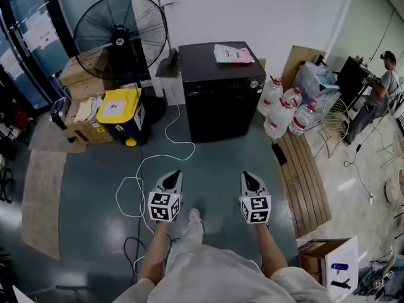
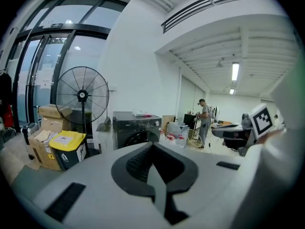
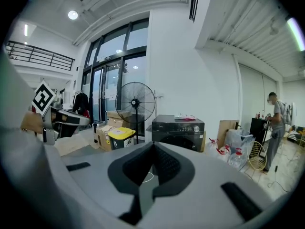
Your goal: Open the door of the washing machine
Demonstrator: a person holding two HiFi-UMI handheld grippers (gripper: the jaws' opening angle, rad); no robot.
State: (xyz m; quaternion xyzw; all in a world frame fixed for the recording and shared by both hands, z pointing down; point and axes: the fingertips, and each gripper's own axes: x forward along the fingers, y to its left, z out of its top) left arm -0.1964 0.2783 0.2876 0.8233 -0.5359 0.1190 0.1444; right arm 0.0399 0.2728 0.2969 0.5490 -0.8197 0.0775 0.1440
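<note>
The left hand-held gripper (image 1: 175,174) is seen clenched, its jaws pressed tip to tip with nothing caught between them, as is confirmed in the left gripper view (image 2: 152,145). The right hand-held gripper (image 1: 248,176) is likewise shown clenched and empty in its own view (image 3: 152,145). Both are held out side by side over the grey-green floor (image 1: 214,169), pointed slightly downward, each carried on a bare forearm. A shoe (image 1: 195,215) is glimpsed between them.

Just ahead of the left one, a white cable (image 1: 158,160) is laid in loops across the floor. Beyond that, well apart from both sets of jaws, the black washing machine (image 1: 221,100) is found standing against the white wall, straight in front of the two grippers. Its round door (image 3: 178,140) is seen on the front face, closed and untouched. A pink-and-white packet (image 1: 232,54) is left lying on its top.

To the left of the machine, a large standing fan (image 1: 120,36) is placed, with a yellow-lidded bin (image 1: 123,112) and cardboard boxes (image 1: 82,100) beside it. To the right, big water bottles (image 1: 284,109) are clustered on the floor, and a person (image 1: 379,87) is spotted further off.
</note>
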